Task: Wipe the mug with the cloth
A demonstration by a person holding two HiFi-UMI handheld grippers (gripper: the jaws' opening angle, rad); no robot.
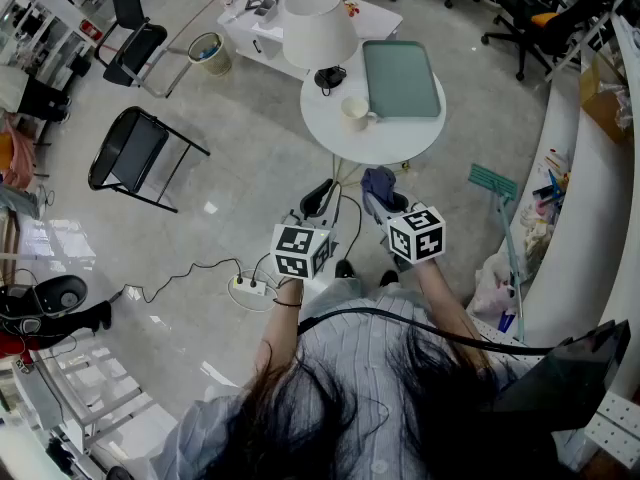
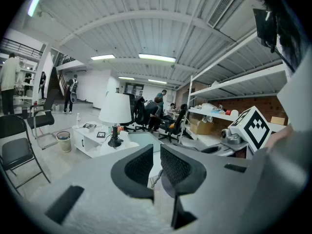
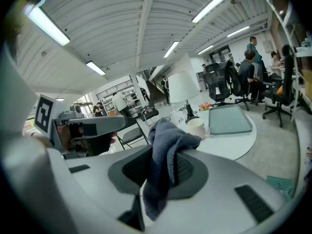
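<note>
Cloth (image 3: 165,138) hangs clamped in right tool (image 3: 162,168); left tool (image 2: 155,165) narrow, empty; mug (image 1: 354,112) on table (image 1: 385,140).

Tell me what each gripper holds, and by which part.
Right gripper: the cloth, pinched mid-length, one end bunched above the jaws, the other hanging below. Left gripper: nothing, jaws slightly apart.

head view: I look steeply down, white round surface (image 1: 385,143) far at 12 o'clock | left gripper view, right gripper view: low, level, facing it | all share lamp (image 1: 318,28)
</note>
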